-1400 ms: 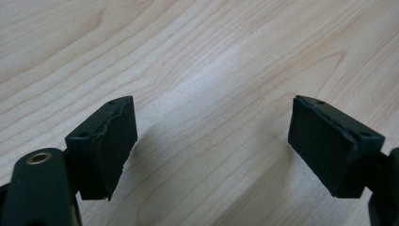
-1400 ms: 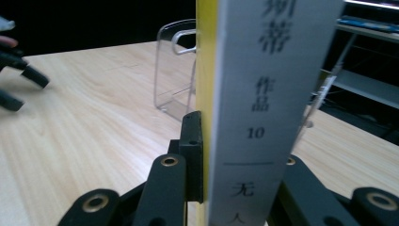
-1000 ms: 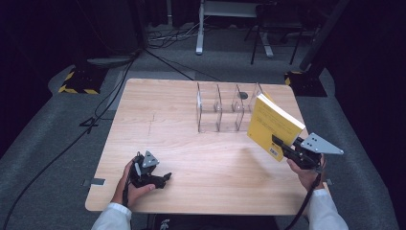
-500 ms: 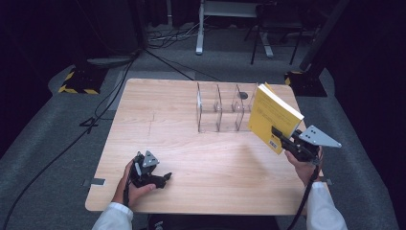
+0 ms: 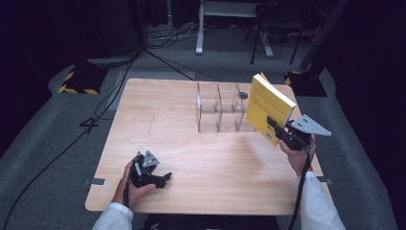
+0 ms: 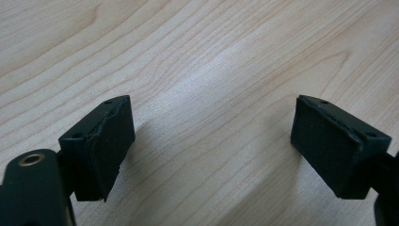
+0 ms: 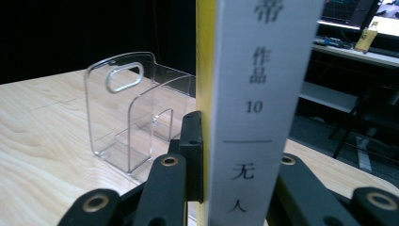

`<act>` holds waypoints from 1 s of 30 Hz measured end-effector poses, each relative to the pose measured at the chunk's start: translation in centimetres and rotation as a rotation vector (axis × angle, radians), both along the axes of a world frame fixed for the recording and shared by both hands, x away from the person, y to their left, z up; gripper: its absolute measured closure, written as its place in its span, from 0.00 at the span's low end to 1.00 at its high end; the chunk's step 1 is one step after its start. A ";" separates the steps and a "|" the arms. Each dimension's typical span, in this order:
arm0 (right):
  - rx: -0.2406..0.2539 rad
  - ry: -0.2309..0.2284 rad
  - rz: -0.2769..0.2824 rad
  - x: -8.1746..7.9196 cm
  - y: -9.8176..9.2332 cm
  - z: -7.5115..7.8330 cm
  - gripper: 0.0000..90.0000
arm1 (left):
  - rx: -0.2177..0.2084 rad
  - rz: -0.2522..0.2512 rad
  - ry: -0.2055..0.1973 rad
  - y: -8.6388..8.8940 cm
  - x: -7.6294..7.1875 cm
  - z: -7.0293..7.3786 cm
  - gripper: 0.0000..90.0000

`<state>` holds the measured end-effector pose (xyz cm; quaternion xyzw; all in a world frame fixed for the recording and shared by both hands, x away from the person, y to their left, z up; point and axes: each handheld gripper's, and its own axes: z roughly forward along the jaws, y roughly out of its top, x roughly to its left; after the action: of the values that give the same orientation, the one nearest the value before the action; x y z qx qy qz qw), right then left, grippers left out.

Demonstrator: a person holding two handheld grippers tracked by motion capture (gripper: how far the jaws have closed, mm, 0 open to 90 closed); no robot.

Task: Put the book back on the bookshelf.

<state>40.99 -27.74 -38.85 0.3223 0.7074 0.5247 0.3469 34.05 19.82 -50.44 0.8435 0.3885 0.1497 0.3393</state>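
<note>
Spanning most of the high view, a light wooden table [image 5: 191,143] is carrying everything in play, with dark floor and cables lying around it. Next in size, a clear acrylic divider rack [image 5: 221,108] is standing upright toward the table's far right part, its panels forming open slots; the right gripper view is showing it [image 7: 127,122] just left of the book, a rounded handle cut-out near its top. A yellow book [image 5: 268,108] is being held tilted above the table's right edge, just right of the rack and off the surface. Its white spine [image 7: 261,108], printed with characters and the number 10, is facing the right gripper's camera. The right gripper [image 5: 282,134] is clamping the book's lower end, one jaw pressing each cover, with the person's right hand [image 5: 297,155] wrapping its handle. Near the front left edge, the left gripper [image 5: 160,179] is resting low over bare wood in the left hand [image 5: 134,184], its jaws standing wide apart and holding nothing; its black pads [image 6: 106,143] are showing wood grain between them.
</note>
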 end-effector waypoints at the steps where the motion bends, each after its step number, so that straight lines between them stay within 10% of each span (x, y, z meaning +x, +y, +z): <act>1: 0.003 0.003 -0.005 0.3 0.1 0.0 0.85 | -0.005 0.001 0.003 0.0 0.0 0.0 0.16; 30: 0.024 0.044 -0.154 6.0 2.9 -0.8 0.85 | 0.000 -0.003 0.000 -0.1 -0.2 0.0 0.17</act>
<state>47.03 -24.86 -39.65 0.3914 0.6817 0.4975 0.3668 33.83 19.71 -50.42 0.8441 0.3872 0.1495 0.3395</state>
